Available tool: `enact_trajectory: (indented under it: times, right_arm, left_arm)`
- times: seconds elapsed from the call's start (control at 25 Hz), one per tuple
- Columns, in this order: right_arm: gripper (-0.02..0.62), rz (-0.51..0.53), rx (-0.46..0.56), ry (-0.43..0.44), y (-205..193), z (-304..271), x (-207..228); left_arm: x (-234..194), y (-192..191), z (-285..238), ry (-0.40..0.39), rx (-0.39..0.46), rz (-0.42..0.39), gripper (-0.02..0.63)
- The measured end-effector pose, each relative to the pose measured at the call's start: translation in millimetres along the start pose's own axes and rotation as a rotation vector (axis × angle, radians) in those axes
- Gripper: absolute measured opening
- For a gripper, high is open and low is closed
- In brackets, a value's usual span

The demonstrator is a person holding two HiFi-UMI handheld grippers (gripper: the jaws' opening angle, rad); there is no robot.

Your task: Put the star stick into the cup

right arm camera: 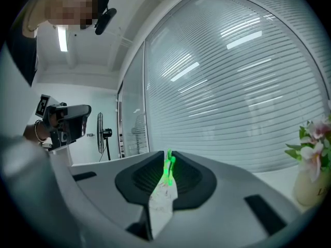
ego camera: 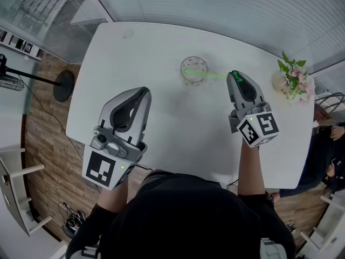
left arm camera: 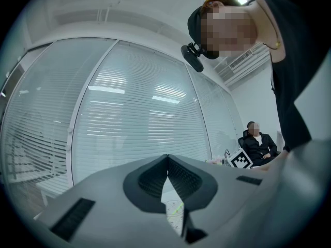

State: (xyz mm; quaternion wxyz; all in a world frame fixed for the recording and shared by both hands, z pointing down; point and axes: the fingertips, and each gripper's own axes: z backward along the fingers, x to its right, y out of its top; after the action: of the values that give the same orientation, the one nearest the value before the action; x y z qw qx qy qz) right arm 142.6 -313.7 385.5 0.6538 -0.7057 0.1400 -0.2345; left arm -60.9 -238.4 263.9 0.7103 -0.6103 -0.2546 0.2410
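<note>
A clear cup [ego camera: 194, 69] stands on the white table [ego camera: 161, 42], far of centre. A thin green star stick [ego camera: 207, 74] slants from inside the cup over its rim to my right gripper [ego camera: 233, 74], just right of the cup. In the right gripper view the stick [right arm camera: 168, 169] sits between the nearly closed jaw tips, gripped by its end. My left gripper [ego camera: 144, 92] hovers near and left of the cup, jaws shut with nothing in them. In the left gripper view the cup [left arm camera: 173, 213] shows through the slit below the tips.
A vase of pink flowers [ego camera: 291, 82] stands at the table's right end, close to my right gripper. A fan stand [ego camera: 63, 85] is on the wooden floor at left. A seated person [ego camera: 329, 161] is past the table's right edge.
</note>
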Motion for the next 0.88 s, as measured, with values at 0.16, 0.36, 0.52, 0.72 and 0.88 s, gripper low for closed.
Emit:
enact_trajectory:
  times: [0.16,0.36,0.52,0.72,0.88]
  right_arm:
    - [0.082,0.011,-0.017,0.018,-4.7,-1.5,-3.2]
    - [0.114,0.009,-0.011,0.022,-3.7,-2.8,-4.2]
    - [0.148,0.010,0.002,0.024,1.3,-2.0,-3.7]
    - [0.185,0.017,0.009,0.014,5.4,0.0,-3.7]
    - [0.202,0.028,0.017,0.008,10.3,2.5,-3.9]
  left_arm:
    - [0.6,0.7,0.6,0.000,0.006,0.003,0.014]
    - [-0.7,0.1,1.0,0.009,-0.003,-0.006,0.014]
    - [-0.7,-0.7,1.0,0.009,-0.006,-0.001,0.014]
    - [0.7,-0.1,1.2,0.001,-0.001,-0.001,0.014]
    - [0.5,0.3,0.4,0.004,-0.008,-0.011,0.014]
